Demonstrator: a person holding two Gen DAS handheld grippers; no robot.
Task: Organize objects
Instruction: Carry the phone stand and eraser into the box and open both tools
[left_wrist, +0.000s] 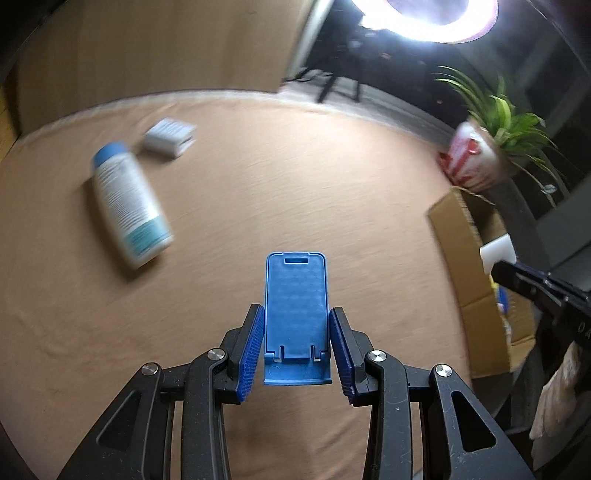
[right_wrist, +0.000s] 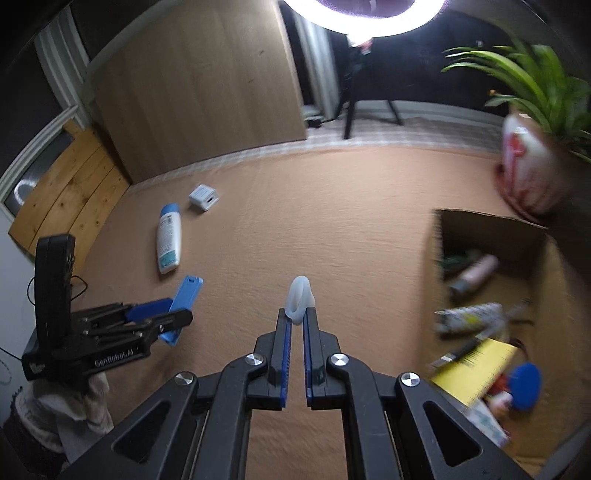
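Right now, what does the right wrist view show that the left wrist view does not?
Only the right wrist view: the cardboard box's contents, including a yellow book, and the squashed white ring in the right gripper.

Only the left wrist view: the blue plastic phone stand's patterned face.

Both: the lying white bottle, small white box, potted plant.

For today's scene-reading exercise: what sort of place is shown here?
Probably a room at home set up for filming: a bright ring light, a potted green plant, and a tan cloth-covered surface.
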